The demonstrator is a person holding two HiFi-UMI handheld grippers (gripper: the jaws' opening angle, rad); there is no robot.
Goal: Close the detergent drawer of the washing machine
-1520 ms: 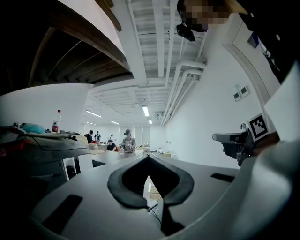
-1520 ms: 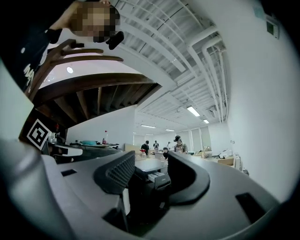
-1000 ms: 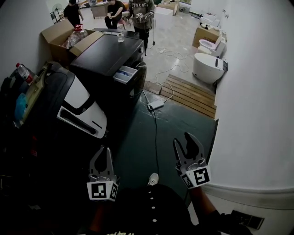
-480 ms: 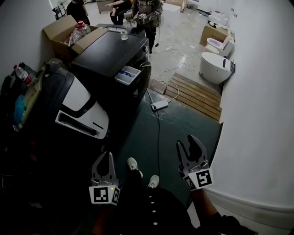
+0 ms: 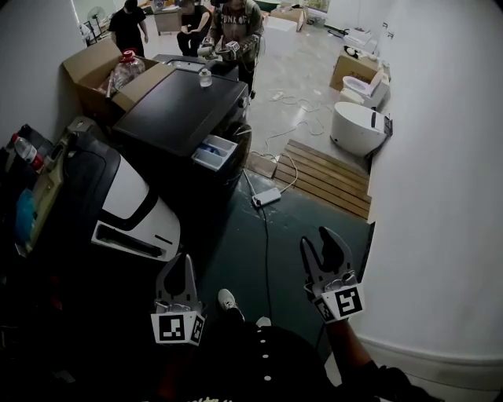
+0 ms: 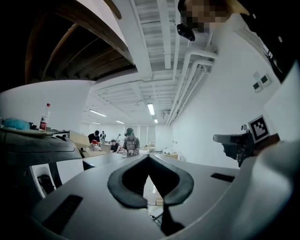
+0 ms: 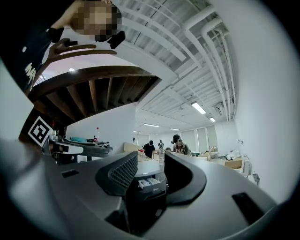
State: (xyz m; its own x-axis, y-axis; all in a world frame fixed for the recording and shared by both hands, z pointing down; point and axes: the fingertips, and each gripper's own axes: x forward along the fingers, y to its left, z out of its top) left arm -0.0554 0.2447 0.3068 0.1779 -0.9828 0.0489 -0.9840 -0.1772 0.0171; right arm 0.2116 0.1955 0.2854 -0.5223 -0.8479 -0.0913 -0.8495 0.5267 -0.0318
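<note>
Left gripper (image 5: 179,271): held low in the head view, near the person's body, pointing level towards the machine. In the left gripper view (image 6: 149,159) its two jaws meet at the tips, with nothing between them.

Right gripper (image 5: 316,242): held level beside the white wall (image 5: 440,157). In the right gripper view (image 7: 149,164) the jaws stand apart. No object lies between the pads; the machine only shows through the gap at a distance.

Black front-loading washing machine (image 5: 177,102): stands against the left side of the room, well apart from both grippers. Its pale, compartmented detergent drawer (image 5: 214,151) stands pulled out from the upper front corner. The same drawer is seen open in the right gripper view (image 7: 151,182). Neither gripper touches it.

Surroundings:
- A small clear glass (image 5: 205,76) stands on the machine's dark top.
- An open brown cardboard box (image 5: 85,61) lies behind the machine and holds a large clear bottle with a red cap (image 5: 126,67).
- A black-and-white slanted appliance (image 5: 130,200) sits just beside the machine, nearer the person.
- A white power strip (image 5: 266,196) with a trailing cable lies on the dark green floor.
- A slatted wooden pallet (image 5: 330,169) lies beyond it.
- A white oval tub (image 5: 355,122) stands by the wall.
- Three people (image 5: 236,23) are at the far end of the room.
</note>
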